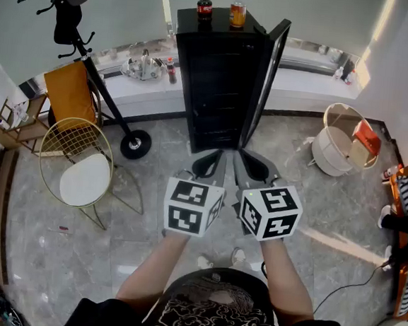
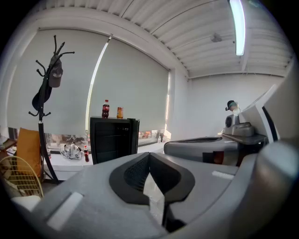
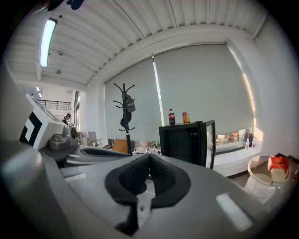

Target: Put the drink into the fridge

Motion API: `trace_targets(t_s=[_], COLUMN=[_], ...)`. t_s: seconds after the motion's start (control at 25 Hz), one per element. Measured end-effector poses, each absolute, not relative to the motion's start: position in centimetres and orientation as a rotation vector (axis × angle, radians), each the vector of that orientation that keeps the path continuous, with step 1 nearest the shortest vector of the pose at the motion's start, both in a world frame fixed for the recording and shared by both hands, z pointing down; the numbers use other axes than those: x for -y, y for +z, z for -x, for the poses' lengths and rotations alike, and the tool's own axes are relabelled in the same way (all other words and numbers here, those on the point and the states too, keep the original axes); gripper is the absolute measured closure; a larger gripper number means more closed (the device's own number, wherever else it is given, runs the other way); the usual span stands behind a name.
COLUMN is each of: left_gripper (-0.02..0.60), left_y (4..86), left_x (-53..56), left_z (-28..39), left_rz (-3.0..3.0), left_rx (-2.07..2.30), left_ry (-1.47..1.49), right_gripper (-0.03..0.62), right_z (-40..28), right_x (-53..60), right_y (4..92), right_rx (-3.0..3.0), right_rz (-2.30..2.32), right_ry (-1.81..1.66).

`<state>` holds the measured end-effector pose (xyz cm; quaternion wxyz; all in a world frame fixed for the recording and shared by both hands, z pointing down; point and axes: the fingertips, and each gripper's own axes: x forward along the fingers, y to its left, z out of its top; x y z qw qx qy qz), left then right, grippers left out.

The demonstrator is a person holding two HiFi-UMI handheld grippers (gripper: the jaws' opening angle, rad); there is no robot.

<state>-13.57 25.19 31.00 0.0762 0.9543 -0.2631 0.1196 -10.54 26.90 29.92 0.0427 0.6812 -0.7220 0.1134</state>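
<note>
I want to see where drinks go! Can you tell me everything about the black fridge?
The fridge is a small, upright black cabinet standing on the grey floor against the low white window ledge. Its door hangs open on the right side, showing a dark inside with shelves. A cola bottle and an orange can stand on its top.

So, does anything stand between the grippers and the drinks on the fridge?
Nothing visible does. Only floor lies between the left gripper, the right gripper and the fridge. The cola bottle and the can stand free on top, and the door is open.
</note>
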Motion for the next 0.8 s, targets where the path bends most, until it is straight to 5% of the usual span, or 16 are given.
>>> trace_targets(t_s=[0.8], left_gripper=[0.577], left_y=[32.1], left_x=[-21.0], left_z=[13.1], left_rz=[-2.836], left_rx=[0.819], left_ry=[0.373], right_gripper=[0.592], right_z=[10.6], right_x=[-22.7], right_y=[31.3], right_rx=[2.233], right_rz=[-2.035], right_ry=[0.394])
